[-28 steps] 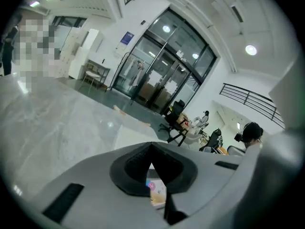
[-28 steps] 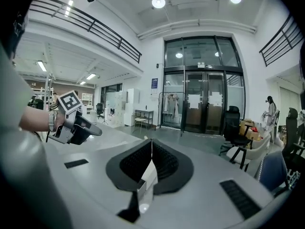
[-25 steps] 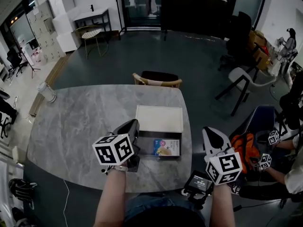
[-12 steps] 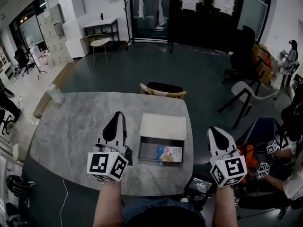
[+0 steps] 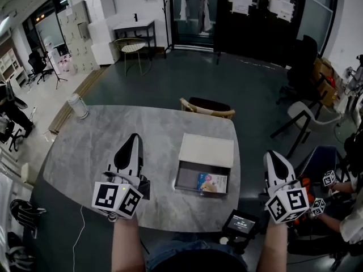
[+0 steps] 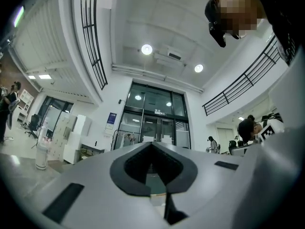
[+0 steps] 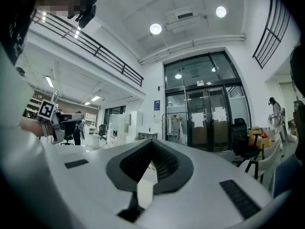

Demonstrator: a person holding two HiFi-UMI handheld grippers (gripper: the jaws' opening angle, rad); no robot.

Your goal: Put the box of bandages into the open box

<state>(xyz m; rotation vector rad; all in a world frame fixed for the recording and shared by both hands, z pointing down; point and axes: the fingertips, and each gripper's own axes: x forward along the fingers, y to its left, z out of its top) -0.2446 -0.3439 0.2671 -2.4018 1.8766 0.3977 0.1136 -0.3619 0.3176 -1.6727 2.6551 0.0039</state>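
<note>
The open box [image 5: 187, 177] lies on the grey marble table [image 5: 91, 152], its white lid [image 5: 207, 150] folded back on the far side. Inside it, at the right, the box of bandages [image 5: 212, 182] lies flat, blue and orange print up. My left gripper [image 5: 134, 139] is shut and empty, held over the table well left of the open box. My right gripper [image 5: 272, 156] is shut and empty past the table's right edge. In both gripper views the jaws point up at the room: the left gripper [image 6: 151, 144] and the right gripper [image 7: 152, 142] show closed tips, nothing between them.
A chair [image 5: 207, 105] stands at the table's far side. A small device with a screen [image 5: 241, 222] sits at the near edge by my right arm. Another person's hands with marker cubes [image 5: 328, 178] are at the right. A white cylinder [image 5: 77, 105] stands on the floor, left.
My left gripper has drawn away from the open box to the left and turned its jaws forward. The right gripper shifted slightly right. The bandage box stays in the open box.
</note>
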